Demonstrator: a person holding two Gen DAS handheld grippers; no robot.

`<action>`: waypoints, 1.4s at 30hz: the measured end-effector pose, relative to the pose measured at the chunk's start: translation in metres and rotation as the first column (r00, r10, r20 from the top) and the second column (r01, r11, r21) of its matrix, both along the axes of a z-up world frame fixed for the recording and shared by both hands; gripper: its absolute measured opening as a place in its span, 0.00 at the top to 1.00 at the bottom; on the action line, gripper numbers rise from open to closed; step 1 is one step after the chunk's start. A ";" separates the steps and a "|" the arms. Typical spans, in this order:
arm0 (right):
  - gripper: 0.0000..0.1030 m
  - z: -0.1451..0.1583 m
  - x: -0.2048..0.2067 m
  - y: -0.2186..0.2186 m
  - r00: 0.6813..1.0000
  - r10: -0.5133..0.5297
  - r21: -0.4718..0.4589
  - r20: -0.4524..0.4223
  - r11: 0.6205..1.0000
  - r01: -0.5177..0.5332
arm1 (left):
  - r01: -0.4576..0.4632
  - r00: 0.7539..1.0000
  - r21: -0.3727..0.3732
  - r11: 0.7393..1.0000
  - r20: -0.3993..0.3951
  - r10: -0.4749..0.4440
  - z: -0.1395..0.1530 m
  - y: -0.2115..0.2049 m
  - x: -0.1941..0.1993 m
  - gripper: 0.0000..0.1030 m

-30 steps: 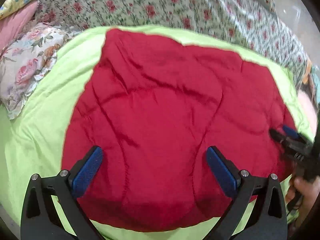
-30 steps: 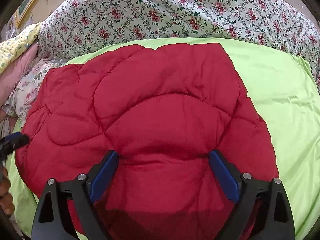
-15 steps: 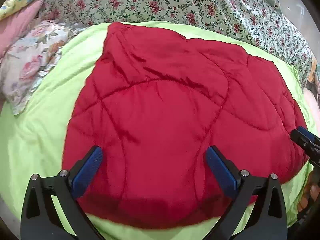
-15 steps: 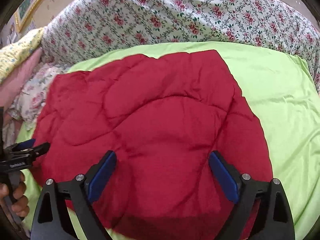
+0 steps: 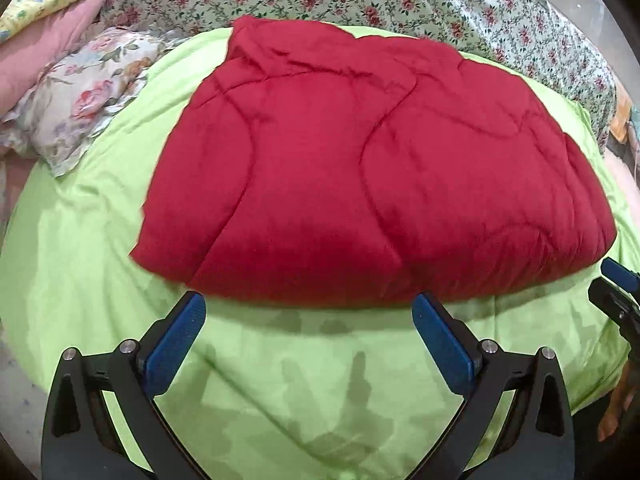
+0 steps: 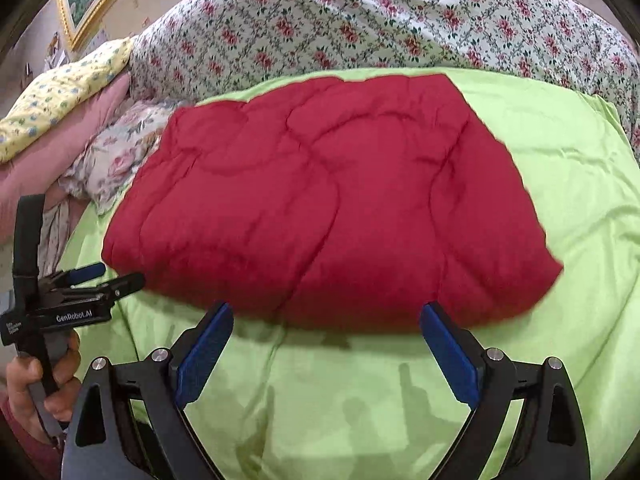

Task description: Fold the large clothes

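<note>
Nearest the cameras, the left gripper [image 5: 308,340] and the right gripper [image 6: 326,350] both hang with jaws spread wide and nothing between them, just short of the near edge of the red quilted comforter [image 5: 360,168]. That single comforter lies folded in a thick pad on the lime-green sheet [image 5: 300,380], its landmark here. It looks soft, puffy and bulky rather than heavy. The fabric has a smooth sheen, so it may slip. A hold probably works best at the two near corners, pinching all layers together, since a shallow bite would likely catch only the top layer. Left of the comforter rests one floral pillow [image 5: 80,92]; beyond it spreads one rose-print bedspread [image 6: 380,24].
</note>
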State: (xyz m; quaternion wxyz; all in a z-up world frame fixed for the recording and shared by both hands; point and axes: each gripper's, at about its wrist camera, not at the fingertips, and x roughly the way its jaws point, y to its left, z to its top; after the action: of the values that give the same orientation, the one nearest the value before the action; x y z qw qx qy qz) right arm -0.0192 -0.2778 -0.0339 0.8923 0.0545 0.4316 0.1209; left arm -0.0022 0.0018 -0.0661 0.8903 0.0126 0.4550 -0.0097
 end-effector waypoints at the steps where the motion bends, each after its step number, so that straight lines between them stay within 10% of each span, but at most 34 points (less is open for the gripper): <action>1: 0.07 -0.003 -0.004 0.001 1.000 0.000 -0.004 -0.009 1.000 0.000 | -0.002 1.000 -0.001 1.000 -0.002 0.002 -0.001 0.002 -0.003 0.00; 20: 0.01 0.054 -0.039 0.017 1.000 0.005 -0.063 0.019 0.998 -0.004 | -0.028 0.999 0.074 0.997 0.032 0.026 0.039 0.000 -0.039 0.00; 42: 0.01 0.016 0.022 0.013 0.995 -0.052 -0.038 -0.080 0.998 0.049 | -0.008 0.999 0.103 0.995 -0.040 0.012 0.024 -0.028 0.017 0.00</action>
State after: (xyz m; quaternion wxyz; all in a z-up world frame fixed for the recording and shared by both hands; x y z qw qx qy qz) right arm 0.0026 -0.2652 -0.0179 0.8777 0.0540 0.4679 0.0881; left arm 0.0144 -0.0266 -0.0416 0.8791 0.0560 0.4730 0.0179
